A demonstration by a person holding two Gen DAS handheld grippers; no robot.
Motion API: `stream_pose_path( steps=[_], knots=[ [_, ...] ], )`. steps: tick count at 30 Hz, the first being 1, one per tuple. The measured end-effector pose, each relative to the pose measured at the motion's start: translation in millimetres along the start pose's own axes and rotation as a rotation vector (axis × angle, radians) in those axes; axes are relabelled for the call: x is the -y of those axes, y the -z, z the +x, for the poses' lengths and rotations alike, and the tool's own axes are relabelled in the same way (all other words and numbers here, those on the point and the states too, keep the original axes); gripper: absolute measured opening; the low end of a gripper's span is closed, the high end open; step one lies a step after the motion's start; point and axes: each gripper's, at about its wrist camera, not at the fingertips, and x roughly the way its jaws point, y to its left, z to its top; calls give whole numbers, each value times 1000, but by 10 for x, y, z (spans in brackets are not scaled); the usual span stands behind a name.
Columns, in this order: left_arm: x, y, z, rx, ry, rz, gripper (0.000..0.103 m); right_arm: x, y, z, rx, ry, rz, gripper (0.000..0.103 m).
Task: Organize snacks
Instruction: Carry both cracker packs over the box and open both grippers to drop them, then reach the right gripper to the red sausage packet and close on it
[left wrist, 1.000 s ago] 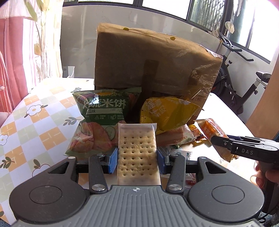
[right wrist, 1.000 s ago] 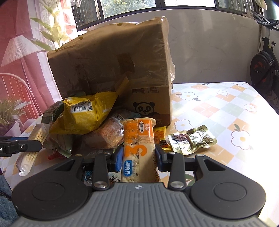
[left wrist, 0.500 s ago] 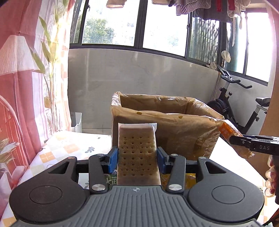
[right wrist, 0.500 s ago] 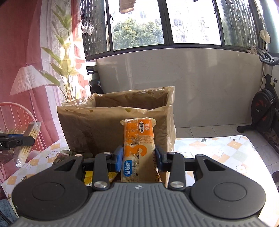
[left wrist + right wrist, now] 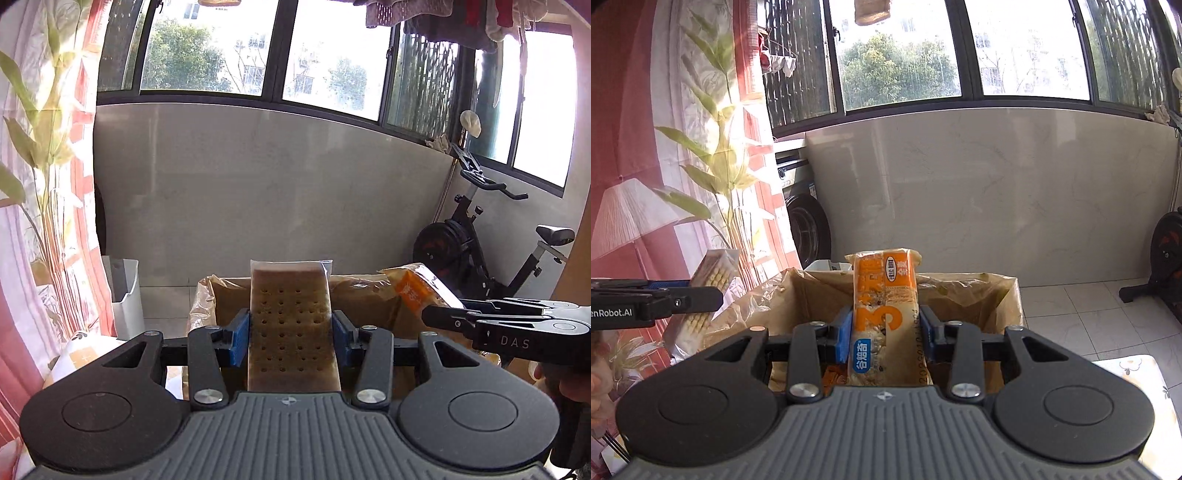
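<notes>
My left gripper (image 5: 291, 334) is shut on a clear-wrapped cracker pack (image 5: 291, 325), held upright above the near rim of the open cardboard box (image 5: 369, 306). My right gripper (image 5: 885, 334) is shut on an orange snack pack (image 5: 884, 317), also upright, over the open cardboard box (image 5: 979, 306). Each gripper shows in the other's view: the right gripper (image 5: 447, 314) with the orange snack pack (image 5: 413, 291) at the right edge, the left gripper (image 5: 698, 295) with the cracker pack (image 5: 709, 284) at the left edge. The box is lined with crinkled plastic; its inside is mostly hidden.
A flowered tablecloth (image 5: 1137, 373) shows at the lower right. A white bin (image 5: 123, 295) stands on the floor behind the table at left. An exercise bike (image 5: 491, 251) stands at the right. A person's hand (image 5: 565, 384) holds the right tool.
Both grippers have risen with their packs from the snack pile on the table to above the box's rim. The pile has dropped out of view and the box's open top now shows.
</notes>
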Motion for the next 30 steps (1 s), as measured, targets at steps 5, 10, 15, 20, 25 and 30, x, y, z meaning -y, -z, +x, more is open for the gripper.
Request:
stream_pose_path(
  steps=[5, 10, 15, 20, 25, 30],
  knots=[
    [-43, -25, 423, -83, -12, -7, 49, 44, 11, 448, -146, 77, 28, 39],
    [-56, 55, 611, -114, -15, 3, 52, 89, 83, 602, -199, 121, 36, 42],
    [-263, 144, 530, -102, 33, -82, 62, 96, 135, 418, -149, 93, 32, 61],
    [-367, 208, 255, -78, -11, -72, 66, 16, 180, 91, -70, 58, 12, 61],
    [-422, 274, -179, -42, -72, -48, 69, -104, 222, -224, 11, 28, -33, 61],
    [-504, 379, -530, -17, -117, -54, 71, -169, 325, -551, 56, -30, -60, 74]
  ],
)
